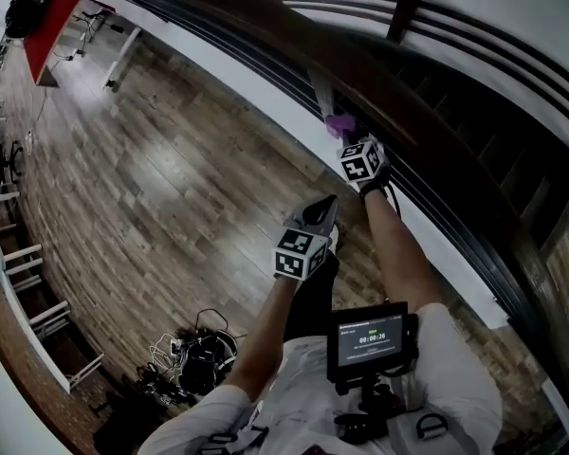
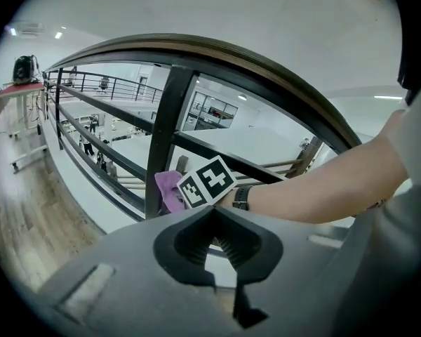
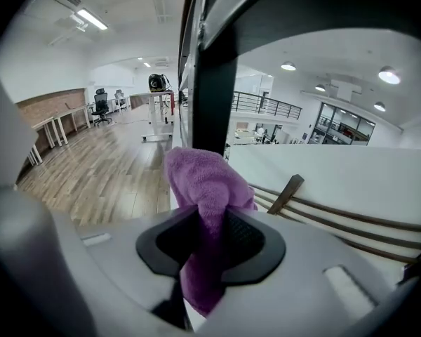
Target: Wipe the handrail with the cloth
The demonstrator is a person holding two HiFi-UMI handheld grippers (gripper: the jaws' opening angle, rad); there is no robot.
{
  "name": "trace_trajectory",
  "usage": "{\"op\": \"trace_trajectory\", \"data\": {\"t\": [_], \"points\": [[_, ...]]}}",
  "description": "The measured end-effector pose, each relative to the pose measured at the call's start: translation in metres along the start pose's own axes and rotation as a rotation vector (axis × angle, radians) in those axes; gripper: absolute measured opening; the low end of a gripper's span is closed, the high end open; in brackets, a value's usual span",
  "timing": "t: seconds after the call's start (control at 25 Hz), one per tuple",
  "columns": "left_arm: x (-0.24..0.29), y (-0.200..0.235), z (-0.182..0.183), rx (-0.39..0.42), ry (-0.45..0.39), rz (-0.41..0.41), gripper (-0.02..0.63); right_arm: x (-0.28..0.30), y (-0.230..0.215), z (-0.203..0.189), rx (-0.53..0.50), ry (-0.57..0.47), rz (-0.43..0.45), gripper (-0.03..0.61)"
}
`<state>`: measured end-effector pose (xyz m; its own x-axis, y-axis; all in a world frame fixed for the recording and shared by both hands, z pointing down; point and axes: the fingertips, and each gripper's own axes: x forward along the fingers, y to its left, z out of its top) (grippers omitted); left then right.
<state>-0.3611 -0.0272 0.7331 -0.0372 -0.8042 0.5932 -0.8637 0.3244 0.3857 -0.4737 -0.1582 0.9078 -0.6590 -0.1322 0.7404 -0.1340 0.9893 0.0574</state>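
Handrail: long, curved, dark brown wooden handrail (image 1: 266,31) with a smooth, faintly glossy top, carried on a black square-section metal post (image 3: 214,97) with thin dark bars below.
Cloth: small purple terry cloth (image 3: 207,188), soft and nubbly, bunched into a rounded lump. It sits up at the railing, right against the post and just under the top rail; I cannot tell whether it touches the wood.
Right gripper: the grey plastic right gripper (image 3: 210,241) has its ribbed fingers clamped on the cloth, with a tail hanging below them.
Left gripper: the matching left gripper (image 2: 217,241) is held back from the rail, over the wood-plank floor (image 1: 171,178). Its fingers are together with nothing between them.
Done so far: the cloth is gripped and brought to the rail, which is probably the start of a stroke. No wiped stretch stands out, as the wood looks the same all along.
Left to do: by my reading, most of the rail's length on both sides of the post.
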Motion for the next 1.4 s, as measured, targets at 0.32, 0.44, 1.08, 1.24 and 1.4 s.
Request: {"op": "trace_trajectory", "data": {"t": [0.32,0.44,1.08,1.24,1.4], "points": [[0.011,-0.033,-0.009,0.025,0.024,-0.031,0.0,-0.043,-0.02,-0.05,0.019,0.011,-0.027,0.097],[0.019,-0.046,-0.012,0.037,0.024,-0.044,0.0,-0.057,-0.027,-0.061,0.035,0.005,-0.026,0.097],[0.04,-0.1,-0.033,0.057,0.056,-0.111,0.0,-0.128,-0.058,-0.139,0.122,0.054,-0.085,0.097],[0.045,-0.117,-0.039,0.054,0.072,-0.126,0.0,-0.14,-0.066,-0.156,0.127,0.072,-0.081,0.097],[0.045,-0.136,-0.041,0.068,0.078,-0.145,0.0,-0.155,-0.073,-0.172,0.146,0.092,-0.095,0.097]]}}
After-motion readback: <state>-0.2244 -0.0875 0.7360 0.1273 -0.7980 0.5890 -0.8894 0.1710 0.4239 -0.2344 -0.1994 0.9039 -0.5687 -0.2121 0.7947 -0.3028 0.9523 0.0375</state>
